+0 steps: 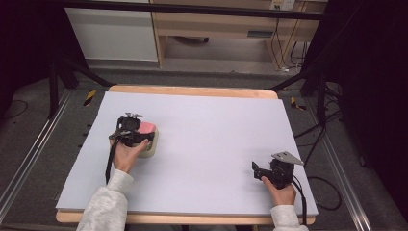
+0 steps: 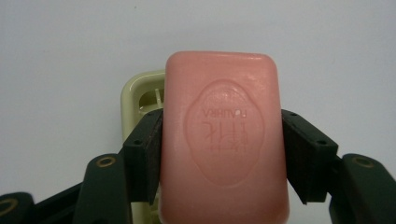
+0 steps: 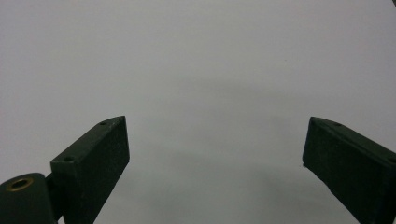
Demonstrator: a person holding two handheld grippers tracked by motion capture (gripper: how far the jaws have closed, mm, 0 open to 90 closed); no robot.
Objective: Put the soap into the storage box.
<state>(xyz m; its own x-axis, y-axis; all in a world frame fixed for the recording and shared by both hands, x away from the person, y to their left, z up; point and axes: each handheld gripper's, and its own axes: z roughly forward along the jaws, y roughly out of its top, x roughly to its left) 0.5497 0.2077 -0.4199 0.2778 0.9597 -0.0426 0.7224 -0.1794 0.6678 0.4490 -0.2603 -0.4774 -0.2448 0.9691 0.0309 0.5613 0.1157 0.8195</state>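
The person's two sleeves [image 1: 107, 207] come in over the near edge of the table [image 1: 202, 159], which is covered by a pale lilac-grey sheet with a strip of wood showing along its far edge.

The right gripper [image 1: 260, 172] sits near the near right corner of the surface, held in the right hand [image 1: 280, 191], with a grey three-cornered plate on top and a cable trailing back over the near edge. In the right gripper view its two black jaws stand wide apart with bare sheet between them; they hold nothing.

The left gripper [image 1: 146, 135] is over the left half of the surface, nearer the left edge than the middle, in the left hand [image 1: 126, 155]. Its jaws are closed on a pink bar of soap [image 2: 223, 140]: in the left gripper view the pads [image 2: 148, 154] press on the bar's two long sides, and an oval stamped emblem with lettering faces the camera.

Beneath and behind the soap lies a cream soap dish [image 2: 136, 100], its rim and slotted inside showing beside the bar's left edge. In the high view the dish [image 1: 150, 149] rests on the sheet directly under the gripper. Whether the bar touches the dish cannot be told.
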